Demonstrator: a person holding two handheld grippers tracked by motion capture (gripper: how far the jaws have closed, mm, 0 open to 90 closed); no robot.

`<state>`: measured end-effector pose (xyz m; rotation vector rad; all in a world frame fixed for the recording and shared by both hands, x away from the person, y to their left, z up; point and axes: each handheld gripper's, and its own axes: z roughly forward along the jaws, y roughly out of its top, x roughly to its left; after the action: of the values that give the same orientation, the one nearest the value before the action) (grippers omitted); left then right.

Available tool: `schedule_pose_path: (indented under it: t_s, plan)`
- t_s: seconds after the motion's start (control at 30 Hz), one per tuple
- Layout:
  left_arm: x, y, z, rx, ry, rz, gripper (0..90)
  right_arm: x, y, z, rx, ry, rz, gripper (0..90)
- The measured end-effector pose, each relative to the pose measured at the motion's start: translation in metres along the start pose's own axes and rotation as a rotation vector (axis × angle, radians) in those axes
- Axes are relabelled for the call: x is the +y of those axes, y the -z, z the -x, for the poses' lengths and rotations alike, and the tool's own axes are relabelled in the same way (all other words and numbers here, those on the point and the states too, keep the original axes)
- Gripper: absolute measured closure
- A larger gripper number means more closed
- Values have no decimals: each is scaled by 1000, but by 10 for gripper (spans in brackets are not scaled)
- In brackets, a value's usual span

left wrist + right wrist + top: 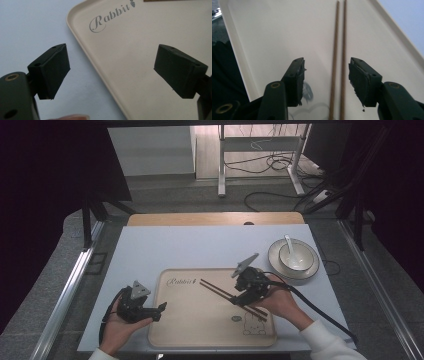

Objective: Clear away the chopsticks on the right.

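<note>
Even soft overhead light, dark vignetted surroundings in the high view, close-up jaws slightly blurred

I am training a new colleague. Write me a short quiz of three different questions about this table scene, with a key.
1. True or false: the chopsticks lie on the tray.
2. Multiple choice: what rests in the bowl? A) a fork B) a spoon C) a cup
3. Short answer: which tray edge does the left gripper straddle, and are its pads pressing on it?

Key:
1. True. They lie side by side between the open jaws of the right gripper, which do not touch them.
2. B, a spoon.
3. The edge near the word "Rabbit"; no, the jaws stand wide open, one over the table, one over the tray.
</note>
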<state>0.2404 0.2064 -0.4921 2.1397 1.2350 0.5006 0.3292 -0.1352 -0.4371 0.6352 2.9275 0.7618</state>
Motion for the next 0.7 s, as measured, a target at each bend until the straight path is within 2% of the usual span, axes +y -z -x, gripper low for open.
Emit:
schedule_pose_path:
  t_s: [0.1, 0.23, 0.33, 0.37, 0.4, 0.47, 0.5, 0.53, 0.63, 0.7]
  plan:
    - [0, 0, 0, -1, 0, 1, 133, 15, -11, 0, 8, 0, 11, 509]
    - [0, 0, 0, -2, -3, 1, 133, 34, -33, 5, 39, -5, 11, 673]
    - [0, 0, 0, -4, -3, 3, 133, 45, -55, 11, 75, -23, 7, 829]
    - [0, 0, 0, -4, -3, 3, 133, 45, -55, 11, 75, -23, 7, 829]
    - [0, 0, 0, -5, -2, 3, 133, 50, -69, 12, 102, -34, -2, 877]
    - [-1, 0, -1, -5, -2, 3, 133, 52, -74, 12, 106, -30, -6, 887]
    - [-1, 0, -1, -6, -2, 3, 134, 56, -87, 13, 100, -21, -24, 890]
    - [-1, 0, -1, -6, -4, 2, 134, 58, -92, 14, 97, -22, -34, 891]
    - [-1, 0, -1, -7, -7, 1, 133, 60, -101, 17, 98, -39, -36, 891]
    - [-1, 1, -2, -5, -2, 4, 133, 61, -107, 22, 80, -45, -43, 891]
